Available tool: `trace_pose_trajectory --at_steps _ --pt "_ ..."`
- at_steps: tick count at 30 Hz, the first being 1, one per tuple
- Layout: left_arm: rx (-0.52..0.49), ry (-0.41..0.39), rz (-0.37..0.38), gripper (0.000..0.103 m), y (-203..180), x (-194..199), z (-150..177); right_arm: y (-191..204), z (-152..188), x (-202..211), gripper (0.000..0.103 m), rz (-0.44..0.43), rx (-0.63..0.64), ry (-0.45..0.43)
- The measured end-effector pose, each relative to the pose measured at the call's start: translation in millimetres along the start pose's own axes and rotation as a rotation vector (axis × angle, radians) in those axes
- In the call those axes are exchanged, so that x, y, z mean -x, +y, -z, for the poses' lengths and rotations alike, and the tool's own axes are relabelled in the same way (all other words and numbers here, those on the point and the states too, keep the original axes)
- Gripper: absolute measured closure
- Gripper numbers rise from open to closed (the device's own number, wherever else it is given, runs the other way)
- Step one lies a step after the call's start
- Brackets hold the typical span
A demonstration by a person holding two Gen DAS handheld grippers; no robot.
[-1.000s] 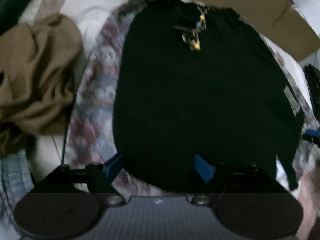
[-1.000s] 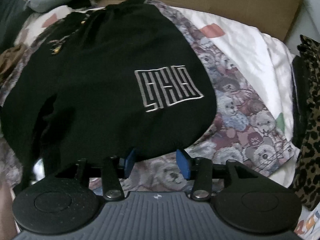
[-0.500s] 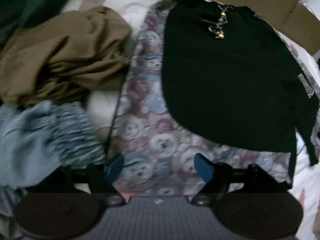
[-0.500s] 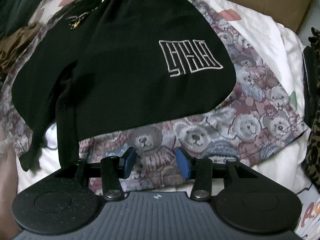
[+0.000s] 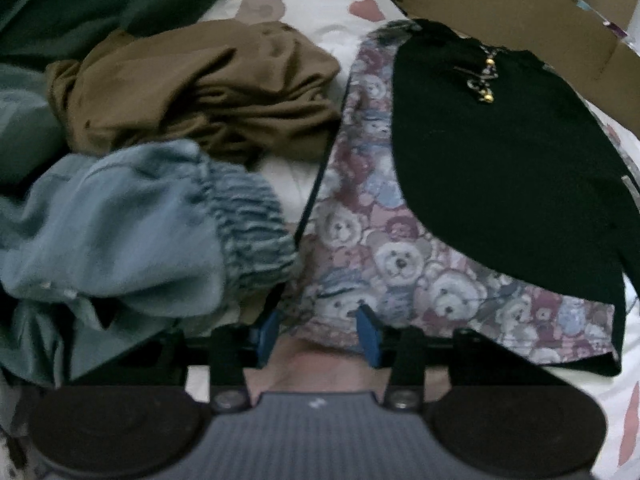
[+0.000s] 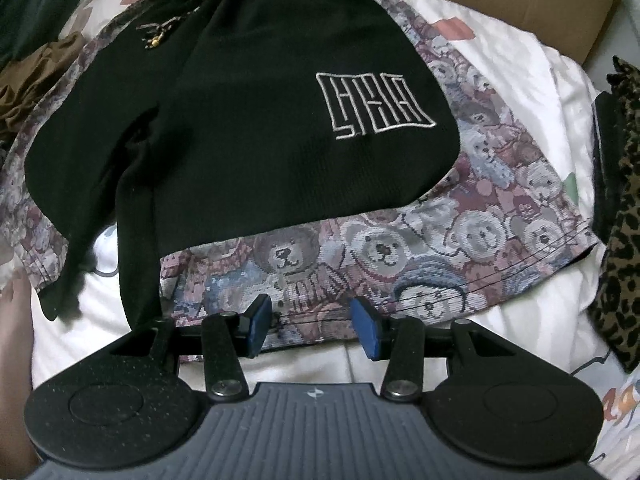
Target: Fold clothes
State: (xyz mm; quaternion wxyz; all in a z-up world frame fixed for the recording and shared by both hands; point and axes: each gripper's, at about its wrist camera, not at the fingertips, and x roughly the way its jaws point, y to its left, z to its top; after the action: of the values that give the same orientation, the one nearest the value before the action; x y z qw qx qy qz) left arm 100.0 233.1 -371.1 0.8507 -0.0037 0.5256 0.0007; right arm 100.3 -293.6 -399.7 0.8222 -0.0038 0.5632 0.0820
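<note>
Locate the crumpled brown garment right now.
Left wrist view, upper left: the brown garment lies crumpled beside the teddy-bear fabric, behind the light-blue clothing.

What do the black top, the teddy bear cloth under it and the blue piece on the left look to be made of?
Black top: seemingly a fine ribbed knit, matte, with a pale stitched logo. Teddy bear cloth: looks like woven tapestry fabric, the bears grainy as if woven in, not printed. Blue piece: soft, fuzzy, perhaps fleece, with a ribbed cuff; too blurred to be sure.
</note>
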Motion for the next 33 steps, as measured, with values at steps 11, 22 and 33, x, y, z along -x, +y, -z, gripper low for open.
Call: trace_pose_trajectory --at_steps 11,22,33 --pt "0.078 -0.01 -0.03 0.05 24 -16 7 -3 -7 1 0.052 0.041 0.014 -0.006" --pt "0.039 -0.098 0.004 0.05 34 -25 21 0 -7 1 0.052 0.051 0.031 0.007" --pt "0.041 -0.116 0.017 0.062 44 -21 28 2 -7 0 0.052 0.033 0.034 0.013"
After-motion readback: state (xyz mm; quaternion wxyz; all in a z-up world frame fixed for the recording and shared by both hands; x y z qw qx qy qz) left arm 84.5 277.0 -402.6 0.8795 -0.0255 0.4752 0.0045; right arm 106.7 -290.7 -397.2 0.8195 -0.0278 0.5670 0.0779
